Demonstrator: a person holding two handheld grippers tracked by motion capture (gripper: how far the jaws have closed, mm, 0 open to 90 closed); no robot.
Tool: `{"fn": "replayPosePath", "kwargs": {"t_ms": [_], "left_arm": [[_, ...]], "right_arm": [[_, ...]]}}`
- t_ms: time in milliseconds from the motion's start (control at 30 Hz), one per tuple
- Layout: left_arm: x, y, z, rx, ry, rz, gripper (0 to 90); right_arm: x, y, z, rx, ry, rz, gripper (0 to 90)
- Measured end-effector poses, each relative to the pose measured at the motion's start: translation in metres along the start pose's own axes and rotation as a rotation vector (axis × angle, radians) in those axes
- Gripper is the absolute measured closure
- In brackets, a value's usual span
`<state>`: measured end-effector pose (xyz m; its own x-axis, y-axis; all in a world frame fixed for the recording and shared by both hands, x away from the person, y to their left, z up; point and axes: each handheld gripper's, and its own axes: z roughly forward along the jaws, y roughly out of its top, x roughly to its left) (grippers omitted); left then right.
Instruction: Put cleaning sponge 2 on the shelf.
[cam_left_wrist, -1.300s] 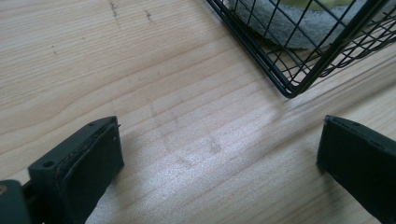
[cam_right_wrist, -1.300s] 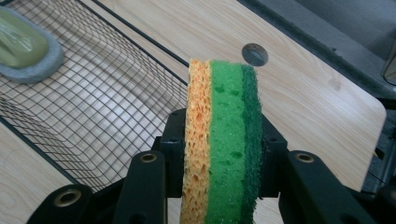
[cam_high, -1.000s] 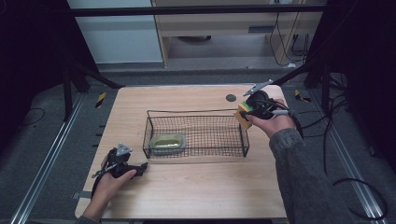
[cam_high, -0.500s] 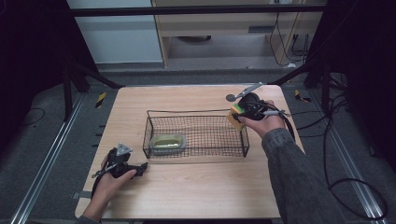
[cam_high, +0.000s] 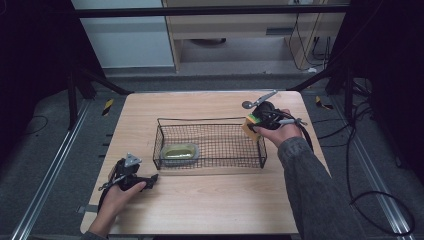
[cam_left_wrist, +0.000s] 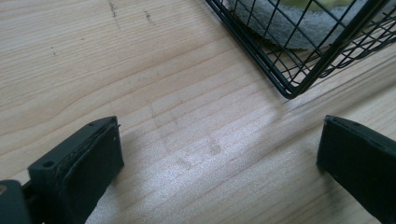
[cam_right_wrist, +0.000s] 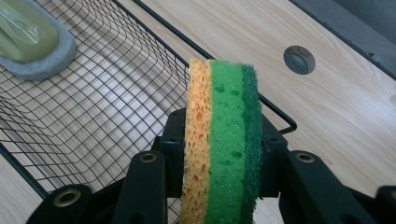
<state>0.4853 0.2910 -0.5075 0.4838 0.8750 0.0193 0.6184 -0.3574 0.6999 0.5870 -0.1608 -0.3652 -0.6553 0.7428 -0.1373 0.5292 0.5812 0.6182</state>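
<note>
A pale wooden worktop (cam_high: 200, 210) stands on a grey floor, with dark metal frame legs around it and a light cabinet wall behind its far edge. Near the middle of the worktop sits a long rectangular black wire basket (cam_high: 210, 163). At the basket's left end lies a grey oval pad with a yellow-green wrapped piece on top (cam_high: 181, 151); in the right gripper view it shows at the upper left, inside the mesh (cam_right_wrist: 32, 39).

The right tongs (cam_high: 254, 123), held by the person's right hand (cam_high: 277, 131), are at the basket's right end, by its far right corner. They are clamped on a layered sponge of orange, light green and dark green foam (cam_right_wrist: 223, 140), which stands on edge between the two black jaws. In the right gripper view the sponge is over the basket's rim wire, though whether it touches the wire cannot be told. A round grey insert (cam_right_wrist: 299, 59) is set into the worktop beyond the basket, toward the far right corner.

The left tongs (cam_high: 150, 180) rest low near the worktop's near left corner, held by the left hand (cam_high: 117, 197). Their jaws stand wide apart with bare wood between them. In the left gripper view the basket's near left corner (cam_left_wrist: 292, 91) lies just ahead of them, apart from both jaws.
</note>
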Motion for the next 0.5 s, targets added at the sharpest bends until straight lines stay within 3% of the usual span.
{"fn": "replayPosePath", "kwargs": {"t_ms": [333,500], "left_arm": [[0.000,0.000,0.000,-0.001,-0.002,0.002,0.0],[0.000,-0.001,0.000,-0.005,-0.002,0.001,0.0]], "right_arm": [[-0.003,-0.006,0.009,0.008,-0.002,0.016,63.6],[-0.003,-0.009,0.014,0.021,-0.014,0.000,63.5]]}}
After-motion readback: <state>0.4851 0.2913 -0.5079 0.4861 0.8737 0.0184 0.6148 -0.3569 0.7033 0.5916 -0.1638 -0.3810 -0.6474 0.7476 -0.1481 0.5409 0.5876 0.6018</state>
